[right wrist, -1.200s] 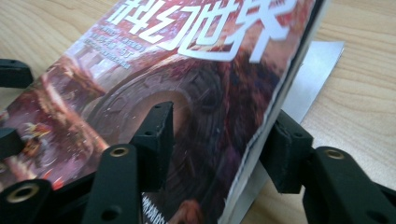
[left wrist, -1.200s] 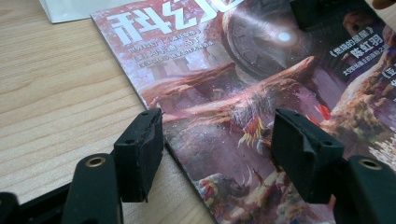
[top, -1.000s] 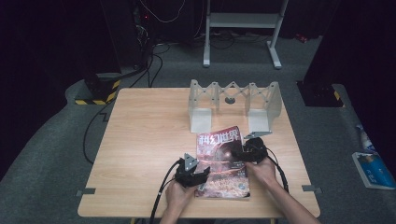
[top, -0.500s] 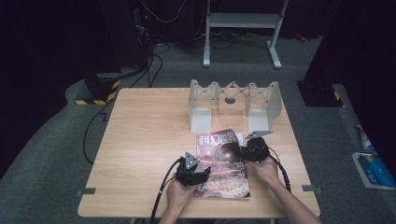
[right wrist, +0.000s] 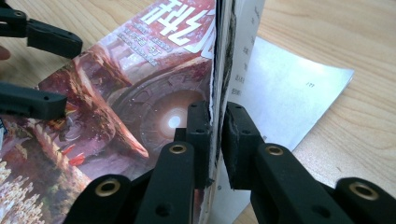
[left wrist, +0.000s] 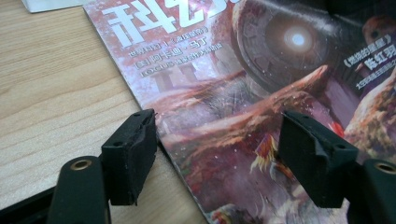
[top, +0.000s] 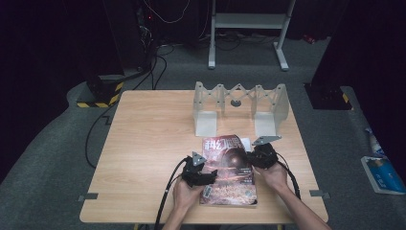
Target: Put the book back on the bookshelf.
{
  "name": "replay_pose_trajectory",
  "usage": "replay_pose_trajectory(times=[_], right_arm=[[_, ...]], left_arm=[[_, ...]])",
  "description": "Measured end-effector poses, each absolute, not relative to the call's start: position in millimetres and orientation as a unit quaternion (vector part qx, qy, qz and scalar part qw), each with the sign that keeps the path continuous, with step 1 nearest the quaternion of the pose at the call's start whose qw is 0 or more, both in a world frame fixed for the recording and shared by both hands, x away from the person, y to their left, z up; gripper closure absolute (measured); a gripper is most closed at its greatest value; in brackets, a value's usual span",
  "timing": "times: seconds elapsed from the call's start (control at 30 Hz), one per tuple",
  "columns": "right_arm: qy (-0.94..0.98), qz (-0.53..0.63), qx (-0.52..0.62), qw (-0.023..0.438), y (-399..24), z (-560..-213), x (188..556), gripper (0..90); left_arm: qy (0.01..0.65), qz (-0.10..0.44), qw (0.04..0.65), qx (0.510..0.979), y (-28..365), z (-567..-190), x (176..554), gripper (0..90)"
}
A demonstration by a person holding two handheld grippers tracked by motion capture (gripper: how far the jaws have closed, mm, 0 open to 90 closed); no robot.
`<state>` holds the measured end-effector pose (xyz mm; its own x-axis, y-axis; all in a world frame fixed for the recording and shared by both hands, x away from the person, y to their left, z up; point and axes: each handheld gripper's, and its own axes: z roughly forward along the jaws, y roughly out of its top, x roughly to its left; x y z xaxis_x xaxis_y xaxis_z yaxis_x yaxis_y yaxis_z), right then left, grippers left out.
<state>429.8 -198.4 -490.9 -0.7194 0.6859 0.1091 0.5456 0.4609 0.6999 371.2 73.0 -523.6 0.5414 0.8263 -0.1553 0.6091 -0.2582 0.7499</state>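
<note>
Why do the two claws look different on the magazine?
The left claw stands open, one jaw at the magazine spine edge and one over the cover; the right claw has just been closing and pinches the cover's raised edge. The left claw holds nothing; the right claw lifts the cover. Both have black jaws.

A red-toned magazine (top: 230, 167) with white title characters lies at the table's near edge, its cover edge lifted.
</note>
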Motion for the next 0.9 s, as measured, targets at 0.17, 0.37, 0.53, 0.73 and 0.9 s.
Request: replay_pose_trajectory(times=[0.17, 0.37, 0.53, 0.73, 0.9], right_arm=[[0.847, 0.38, 0.36, 0.097, -199.3, -487.8, 426.0, 83.8], [0.846, 0.388, 0.35, 0.101, -200.0, -482.2, 421.1, 84.8], [0.844, 0.4, 0.344, 0.096, -201.9, -478.1, 418.2, 85.1], [0.844, 0.412, 0.33, 0.099, -204.3, -472.3, 411.9, 85.4], [0.839, 0.424, 0.324, 0.101, -208.3, -467.4, 407.5, 85.5]], left_arm=[[0.461, 0.131, 0.408, 0.777, 77.1, -524.5, 376.0, 28.5], [0.452, 0.12, 0.395, 0.791, 73.6, -521.5, 384.4, 22.3], [0.443, 0.11, 0.395, 0.797, 70.9, -521.6, 389.1, 16.8], [0.432, 0.104, 0.399, 0.802, 67.6, -522.6, 391.9, 12.7], [0.429, 0.104, 0.401, 0.802, 67.1, -523.5, 392.2, 10.8]])
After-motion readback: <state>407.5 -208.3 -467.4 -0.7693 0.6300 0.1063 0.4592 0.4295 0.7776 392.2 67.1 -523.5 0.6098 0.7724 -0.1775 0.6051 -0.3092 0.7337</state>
